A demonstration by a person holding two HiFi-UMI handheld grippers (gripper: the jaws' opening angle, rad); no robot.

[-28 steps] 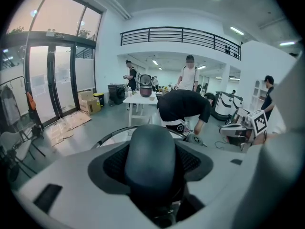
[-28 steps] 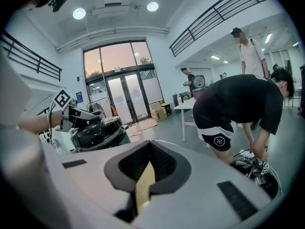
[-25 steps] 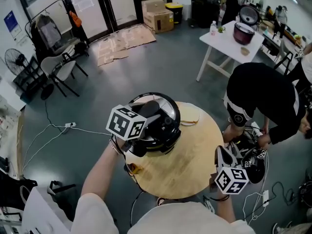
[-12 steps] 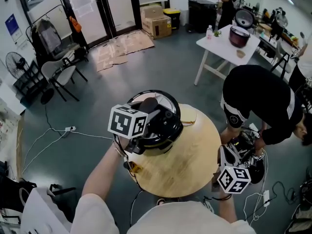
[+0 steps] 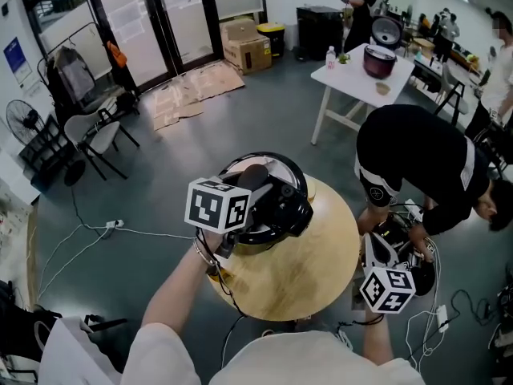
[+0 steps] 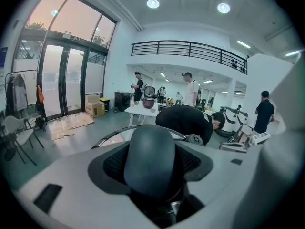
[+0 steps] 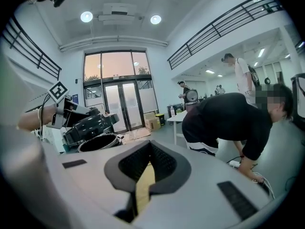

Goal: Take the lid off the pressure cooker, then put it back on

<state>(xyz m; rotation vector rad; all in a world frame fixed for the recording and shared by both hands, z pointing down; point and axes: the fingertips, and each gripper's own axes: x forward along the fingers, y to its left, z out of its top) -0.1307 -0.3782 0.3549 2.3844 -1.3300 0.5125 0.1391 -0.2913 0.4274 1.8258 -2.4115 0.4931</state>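
The left tongs [image 5: 252,183] clench the lid [image 5: 282,207] by its knob just above the pot [image 7: 97,142]; the right tongs [image 7: 148,162], closed and empty, hang well apart.

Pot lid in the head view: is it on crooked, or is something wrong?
The lid is not on: the left gripper grips its handle and holds it tilted above the open pot on the round table. That fits lifting it off. Nothing looks spilled or broken.
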